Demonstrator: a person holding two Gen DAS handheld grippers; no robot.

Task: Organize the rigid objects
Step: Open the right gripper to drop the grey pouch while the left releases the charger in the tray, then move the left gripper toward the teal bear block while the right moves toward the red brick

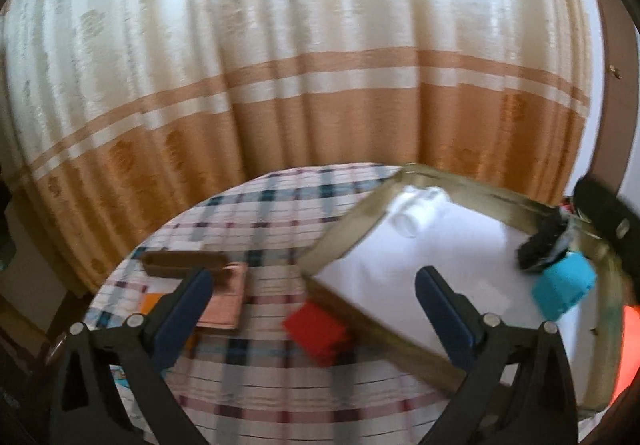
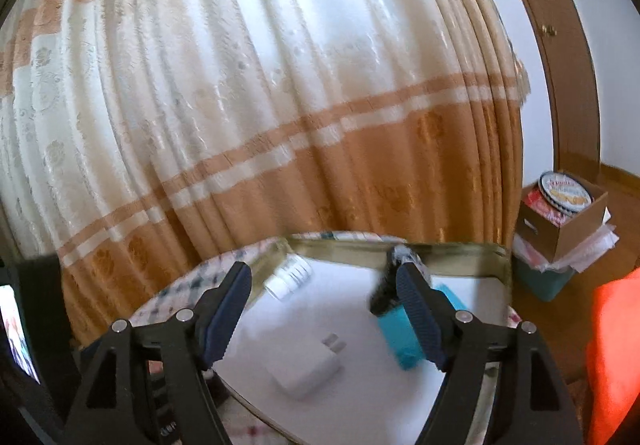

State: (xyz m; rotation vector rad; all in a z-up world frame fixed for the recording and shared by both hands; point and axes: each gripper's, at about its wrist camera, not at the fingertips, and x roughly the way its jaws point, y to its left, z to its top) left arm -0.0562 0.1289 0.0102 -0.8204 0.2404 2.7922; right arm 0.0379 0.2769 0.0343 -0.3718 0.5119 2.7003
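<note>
- Right now I see the round table under its plaid cloth, with the gold-rimmed tray on its right side, one corner reaching the far edge; I judge the tray is the collecting place.
- Inside, on the white liner, a white charger lies near the tray's near edge, a blue box and a black brush-like item sit touching along the right edge, and a white bottle lies in the far left corner; these look sorted already.
- Outside the tray, a red block lies just beside its near left edge, a pink booklet further left, and a brown case beyond it toward the table's left edge; these look still to be moved.
- My left gripper stands spread fully and grips nothing, hovering above the red block.
- My right gripper is roughly two-thirds spread and empty, above the tray.
</note>
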